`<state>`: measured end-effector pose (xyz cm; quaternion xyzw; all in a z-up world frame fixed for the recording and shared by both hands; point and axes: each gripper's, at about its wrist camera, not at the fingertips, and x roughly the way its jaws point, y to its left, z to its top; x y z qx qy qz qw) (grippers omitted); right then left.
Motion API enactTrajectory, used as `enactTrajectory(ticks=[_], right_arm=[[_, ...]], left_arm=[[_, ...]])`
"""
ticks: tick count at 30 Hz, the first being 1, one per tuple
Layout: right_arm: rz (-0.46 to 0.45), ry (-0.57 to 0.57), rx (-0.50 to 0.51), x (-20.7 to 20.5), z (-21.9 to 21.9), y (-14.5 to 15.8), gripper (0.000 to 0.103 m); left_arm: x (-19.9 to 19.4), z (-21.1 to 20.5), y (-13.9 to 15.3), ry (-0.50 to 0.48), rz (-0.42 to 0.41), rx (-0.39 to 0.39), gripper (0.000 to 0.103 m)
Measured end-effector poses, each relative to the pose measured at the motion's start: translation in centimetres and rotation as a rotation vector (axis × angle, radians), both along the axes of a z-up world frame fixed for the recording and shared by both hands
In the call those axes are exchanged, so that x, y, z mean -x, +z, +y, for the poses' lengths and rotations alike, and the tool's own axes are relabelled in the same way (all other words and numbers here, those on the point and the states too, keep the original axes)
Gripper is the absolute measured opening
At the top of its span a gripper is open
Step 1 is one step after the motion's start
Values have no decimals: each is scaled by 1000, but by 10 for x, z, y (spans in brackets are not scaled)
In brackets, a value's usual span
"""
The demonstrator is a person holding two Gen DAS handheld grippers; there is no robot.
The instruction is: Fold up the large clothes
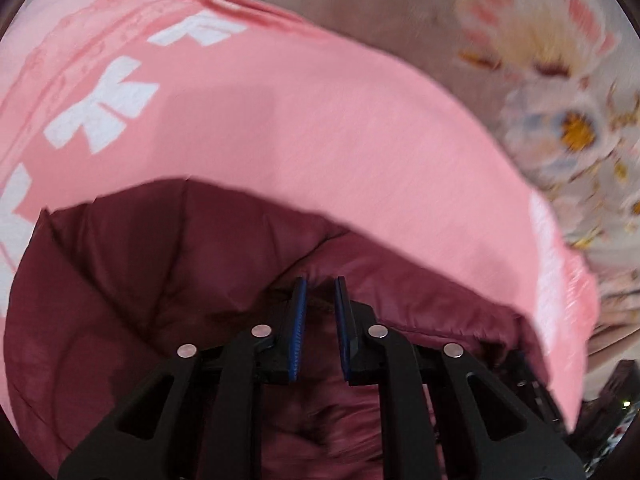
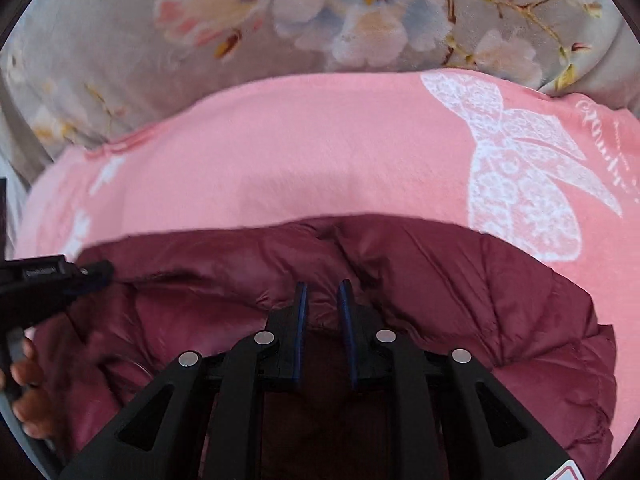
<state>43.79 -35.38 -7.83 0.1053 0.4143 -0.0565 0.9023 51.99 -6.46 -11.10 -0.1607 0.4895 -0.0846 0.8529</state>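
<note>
Maroon puffer jacket (image 1: 160, 280) fills the near half of both wrist views, its quilted edge bunched up against each pair of tongs. The left gripper (image 1: 320, 286) has its blue-padded fingers drawn to a narrow gap, with a pinch of the jacket's edge sitting between them; whether the pads truly clamp the cloth cannot be told through the blur. The right gripper (image 2: 323, 290) stands the same way, fingers close together at a raised fold of the jacket (image 2: 440, 280), and the grip itself is equally unclear. In the right wrist view the left gripper (image 2: 94, 271) shows at the near left edge, touching the jacket's left end, with the person's fingers (image 2: 30, 396) wrapped round its handle below. Beyond the jacket, on the far side, lies a pink blanket (image 2: 300, 152) printed with white lace bows, the jacket resting on it. Farther still spreads a grey floral bedsheet (image 2: 120, 40) with large pale blossoms.
</note>
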Motion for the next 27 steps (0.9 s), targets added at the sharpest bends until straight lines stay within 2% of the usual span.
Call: enactTrajectory(ticks=[2, 4, 7, 12, 15, 27], right_arm=[[18, -13, 32, 1, -1, -2, 8], [29, -22, 55, 3, -1, -4, 7], [43, -22, 107, 3, 6, -8, 7], [34, -26, 164, 5, 12, -11, 7], [28, -30, 146, 4, 9, -11, 7], [34, -31, 190, 3, 14, -12, 7]], left_arm=[[3, -2, -3, -6, -3, -60, 5], [7, -8, -6, -19, -19, -120, 5], [13, -13, -10, -27, -53, -163, 5], [27, -20, -15, -25, -158, -217, 5], [29, -19, -16, -15, -186, -206, 5], [28, -18, -16, -13, -191, -202, 5]])
